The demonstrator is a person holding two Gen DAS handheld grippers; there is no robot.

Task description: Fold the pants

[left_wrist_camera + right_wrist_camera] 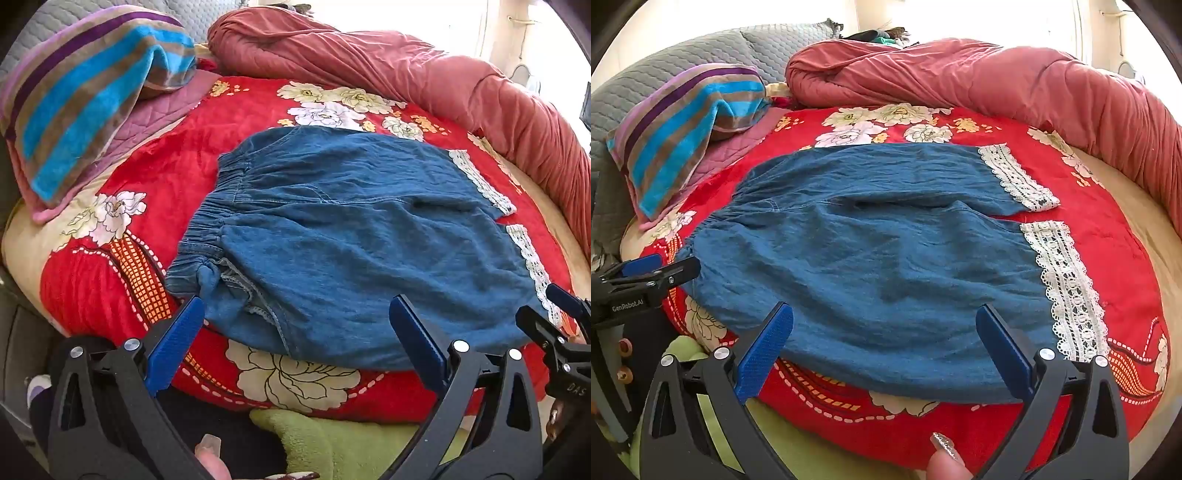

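Observation:
Blue denim pants (332, 236) with white lace cuffs (480, 181) lie flat on a red floral blanket (129, 229), waistband to the left, legs to the right. They also show in the right wrist view (886, 251), with the lace cuffs (1067, 280) on the right. My left gripper (295, 325) is open and empty, over the near edge of the pants by the waistband. My right gripper (884, 332) is open and empty, over the near edge of the near leg. Each gripper shows in the other's view: the right one (565, 317), the left one (646, 273).
A striped towel (85, 92) on a pink pillow lies at the back left. A rolled red quilt (406, 70) runs along the back and right. A grey padded headboard (701, 51) stands behind. A green cloth (332, 435) lies below the blanket's near edge.

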